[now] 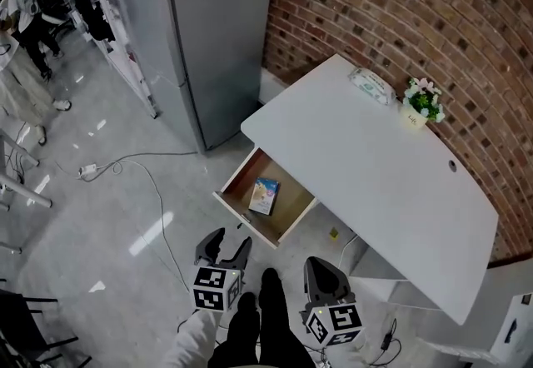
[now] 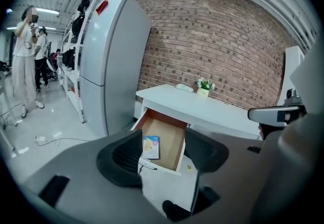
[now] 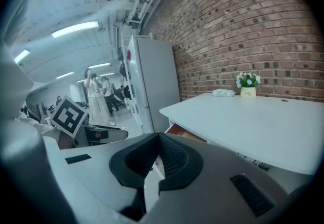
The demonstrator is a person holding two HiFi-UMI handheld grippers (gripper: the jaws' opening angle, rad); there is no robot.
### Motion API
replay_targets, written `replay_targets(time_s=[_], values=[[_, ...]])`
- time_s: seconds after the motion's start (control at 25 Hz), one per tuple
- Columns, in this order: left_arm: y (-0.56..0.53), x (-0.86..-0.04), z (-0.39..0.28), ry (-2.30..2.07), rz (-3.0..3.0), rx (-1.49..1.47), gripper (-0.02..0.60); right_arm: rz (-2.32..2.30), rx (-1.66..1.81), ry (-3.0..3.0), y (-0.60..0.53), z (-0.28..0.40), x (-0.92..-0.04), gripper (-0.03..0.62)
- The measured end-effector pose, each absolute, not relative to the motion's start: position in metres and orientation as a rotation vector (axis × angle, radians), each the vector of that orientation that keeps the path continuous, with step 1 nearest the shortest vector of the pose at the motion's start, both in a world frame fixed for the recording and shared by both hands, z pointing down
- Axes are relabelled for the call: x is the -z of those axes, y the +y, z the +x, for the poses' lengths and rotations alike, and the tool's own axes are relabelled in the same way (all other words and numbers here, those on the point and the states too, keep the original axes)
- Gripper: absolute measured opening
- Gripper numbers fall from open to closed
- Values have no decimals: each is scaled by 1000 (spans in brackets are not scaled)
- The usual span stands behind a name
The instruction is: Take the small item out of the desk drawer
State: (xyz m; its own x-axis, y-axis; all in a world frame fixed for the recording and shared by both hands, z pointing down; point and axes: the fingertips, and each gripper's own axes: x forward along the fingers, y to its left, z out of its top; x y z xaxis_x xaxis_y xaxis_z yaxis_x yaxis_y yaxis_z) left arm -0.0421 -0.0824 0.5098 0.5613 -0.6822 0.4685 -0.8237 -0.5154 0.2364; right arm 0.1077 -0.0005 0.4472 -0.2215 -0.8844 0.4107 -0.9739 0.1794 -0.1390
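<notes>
**Drawer open, item lying inside, both grippers short of it**

The desk drawer point(image 1: 293, 191) stands pulled out from under the white desk point(image 1: 375, 175), and the small item point(image 1: 264, 196), a flat printed packet, lies face up on the drawer floor, nearer the left wall than the right. Nothing touches it. I hold the left gripper point(image 1: 226, 246) low in front of the drawer with its jaws apart and nothing between the pads; through the gap its own view shows only the drawer and the packet well beyond. The right gripper point(image 1: 323, 268) hangs beside it with its jaws closed together on nothing.

My worry is the shape of the packet. It is thin and lies flat on the wood, so I judge that jaws coming straight down may close on air or just push it along the floor. If it slides toward the back it could end up under the desktop, where my head view would lose it. The left wall is close to it, and one jaw could catch on that wall before the other reaches the packet's far edge. A hard knock on the front panel might also roll the drawer partly shut. I'd approach at an angle, get one pad under an edge, and keep the right gripper ready to steady the drawer.
</notes>
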Motion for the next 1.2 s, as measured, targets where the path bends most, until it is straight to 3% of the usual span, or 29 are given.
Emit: replay_targets(time_s=[0.68,1.2], values=[[-197,-640,39,-1164,2271,-649,333,1611,-745,-2174,-79,141,-553,23],[-230,-715,66,-1087,2192,-778,352,1510,-804,-2114,-130,135,-617,23]])
